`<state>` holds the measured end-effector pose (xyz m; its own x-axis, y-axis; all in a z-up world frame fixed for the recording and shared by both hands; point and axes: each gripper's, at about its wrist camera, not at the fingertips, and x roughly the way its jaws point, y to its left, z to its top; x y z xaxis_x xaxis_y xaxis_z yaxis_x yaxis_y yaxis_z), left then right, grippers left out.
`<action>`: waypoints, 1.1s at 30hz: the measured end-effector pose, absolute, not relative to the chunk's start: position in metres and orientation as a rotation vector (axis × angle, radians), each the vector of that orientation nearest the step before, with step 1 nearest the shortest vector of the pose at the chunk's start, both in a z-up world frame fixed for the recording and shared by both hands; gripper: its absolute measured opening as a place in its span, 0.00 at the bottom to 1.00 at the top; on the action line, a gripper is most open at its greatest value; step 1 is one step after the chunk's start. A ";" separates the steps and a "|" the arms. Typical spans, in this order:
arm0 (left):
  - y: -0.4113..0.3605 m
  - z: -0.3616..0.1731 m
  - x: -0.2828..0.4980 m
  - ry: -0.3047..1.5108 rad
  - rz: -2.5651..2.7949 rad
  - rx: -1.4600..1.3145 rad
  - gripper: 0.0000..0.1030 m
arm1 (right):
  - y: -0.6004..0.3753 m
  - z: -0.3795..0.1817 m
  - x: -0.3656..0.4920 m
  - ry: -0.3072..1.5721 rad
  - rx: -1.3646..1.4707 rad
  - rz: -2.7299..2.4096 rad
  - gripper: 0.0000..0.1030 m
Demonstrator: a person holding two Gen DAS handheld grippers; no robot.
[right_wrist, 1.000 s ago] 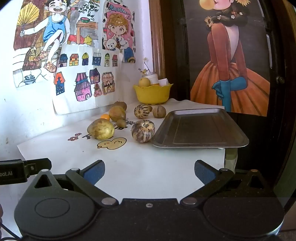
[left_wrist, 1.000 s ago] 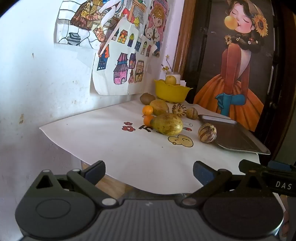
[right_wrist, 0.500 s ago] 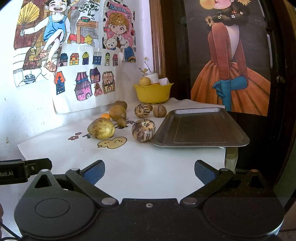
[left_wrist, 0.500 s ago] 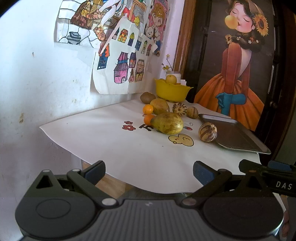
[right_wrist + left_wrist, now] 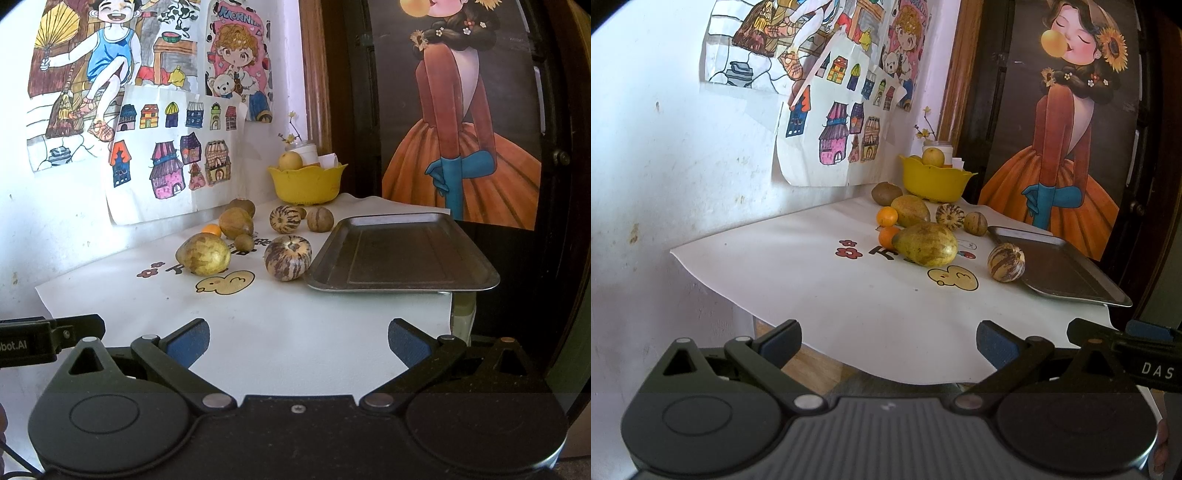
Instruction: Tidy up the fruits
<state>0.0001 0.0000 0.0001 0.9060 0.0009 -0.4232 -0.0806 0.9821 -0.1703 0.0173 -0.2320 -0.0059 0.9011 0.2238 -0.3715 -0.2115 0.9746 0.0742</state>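
Several fruits lie on a white-covered table [image 5: 820, 295]: a large yellow-green mango [image 5: 925, 249] [image 5: 203, 254], a striped melon [image 5: 1005, 262] [image 5: 288, 257] beside the metal tray [image 5: 1060, 271] [image 5: 402, 254], two oranges [image 5: 887, 216], another mango [image 5: 910, 210], a second striped melon [image 5: 284, 219] and brown fruits [image 5: 320, 219]. The tray holds nothing. My left gripper [image 5: 888, 343] is open and empty at the table's near-left edge. My right gripper [image 5: 298, 341] is open and empty over the table's front, well short of the fruits.
A yellow bowl [image 5: 932, 181] [image 5: 306, 182] holding a pale round fruit stands at the back by the wall. Drawings hang on the white wall at left. A dark door with a poster [image 5: 461, 129] stands behind the tray. The table's edge curves near my left gripper.
Both views have shifted only slightly; the fruits sit a touch higher in frame. No fruit has moved and both grippers stay open.
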 end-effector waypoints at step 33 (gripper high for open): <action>0.004 -0.011 0.001 0.445 0.043 -0.190 1.00 | -0.231 -0.007 0.018 0.392 0.034 0.226 1.00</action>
